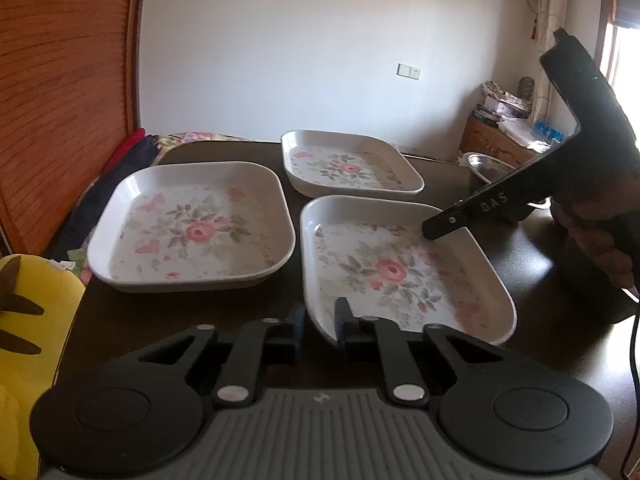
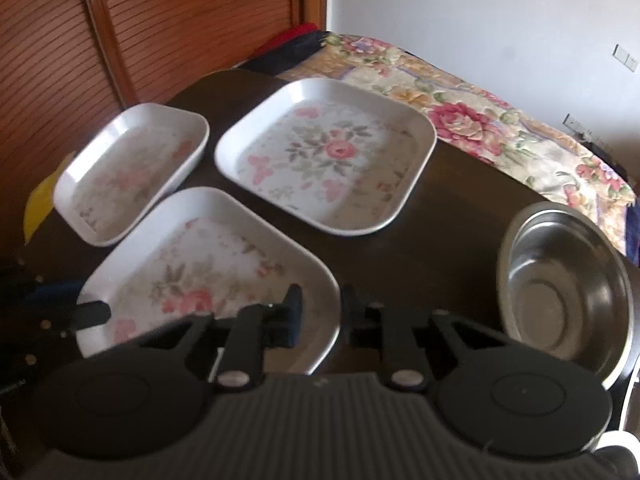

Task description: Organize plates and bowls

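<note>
Three white square plates with a rose print lie on the dark table. My left gripper is shut on the near left corner rim of the nearest plate, one finger inside and one outside. My right gripper is shut on the opposite rim of that same plate; it shows in the left wrist view as a black arm held in a hand. A second plate lies to the left and a third farther back. A steel bowl stands empty to the right.
A wooden slatted cupboard rises on the left. Floral bedding and dark clothes lie behind the table. A yellow soft object sits at the table's near left edge. A cable hangs from the right gripper.
</note>
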{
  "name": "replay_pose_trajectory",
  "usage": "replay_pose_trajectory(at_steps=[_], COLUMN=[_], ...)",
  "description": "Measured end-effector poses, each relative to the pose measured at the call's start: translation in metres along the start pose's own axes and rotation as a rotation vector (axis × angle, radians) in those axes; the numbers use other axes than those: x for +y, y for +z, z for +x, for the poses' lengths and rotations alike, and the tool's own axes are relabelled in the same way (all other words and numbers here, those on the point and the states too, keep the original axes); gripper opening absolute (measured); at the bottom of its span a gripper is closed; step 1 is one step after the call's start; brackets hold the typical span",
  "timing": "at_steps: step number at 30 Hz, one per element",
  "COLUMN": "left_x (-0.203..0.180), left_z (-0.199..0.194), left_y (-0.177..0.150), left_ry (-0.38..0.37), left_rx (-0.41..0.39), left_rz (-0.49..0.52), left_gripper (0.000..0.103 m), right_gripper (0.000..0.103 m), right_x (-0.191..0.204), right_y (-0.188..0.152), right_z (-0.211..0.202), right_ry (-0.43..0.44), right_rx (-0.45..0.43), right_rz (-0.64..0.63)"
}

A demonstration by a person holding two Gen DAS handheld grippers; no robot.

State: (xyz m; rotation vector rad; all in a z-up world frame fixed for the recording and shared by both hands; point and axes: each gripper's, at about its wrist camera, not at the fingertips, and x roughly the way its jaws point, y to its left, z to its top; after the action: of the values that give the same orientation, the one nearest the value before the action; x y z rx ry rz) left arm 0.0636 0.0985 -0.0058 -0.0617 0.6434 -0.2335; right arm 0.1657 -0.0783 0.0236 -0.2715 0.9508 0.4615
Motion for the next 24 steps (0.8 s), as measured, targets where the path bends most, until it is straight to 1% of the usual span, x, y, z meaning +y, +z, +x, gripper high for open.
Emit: replay_pose_trajectory(at_steps=[1,2,3,6,10,18,24], left_x=[-0.001,-0.002,-0.002,-0.006,-0.009,-0.016,-0.022], left_z=[-0.001,-0.001,-0.001,-0.003,-0.008,-0.025,-0.037], left_y=[-0.001,-0.001,-0.001,-0.002,-0.003,0.0,0.003], left_ry=[0.003,0.0,0.002,0.011,0.012,0.016,0.017], left_rx=[-0.002,-0.003,-0.004,-0.013,-0.033,-0.089,-0.108], left_rz=[0.002,0.002,0.004,0.014,0.012,0.002,0.01], left_gripper=[0.016,0.016,0.015,0.014,0.013,0.013,0.013], right_gripper=[0.02,0.015,0.013,0.013,0.013,0.013,0.014], right_x=[0.0,-0.001,-0.001,-0.003,-0.002,-0.005,-0.003], right_y=[-0.001,-0.003,-0.004,-0.008,-0.014,-0.024,-0.027], right_z=[-0.001,-0.002,-0.002,-0.007,-0.015,-0.034,-0.051], right_ry=[0.002,0.004,0.004,0.025,0.019,0.037,0.03], right_rx=[-0.005,-0.011,-0.015,-0.033,-0.07,-0.144,-0.197], right_rz=[-0.001,0.006,0.009,0.029,0.035,0.07,0.076])
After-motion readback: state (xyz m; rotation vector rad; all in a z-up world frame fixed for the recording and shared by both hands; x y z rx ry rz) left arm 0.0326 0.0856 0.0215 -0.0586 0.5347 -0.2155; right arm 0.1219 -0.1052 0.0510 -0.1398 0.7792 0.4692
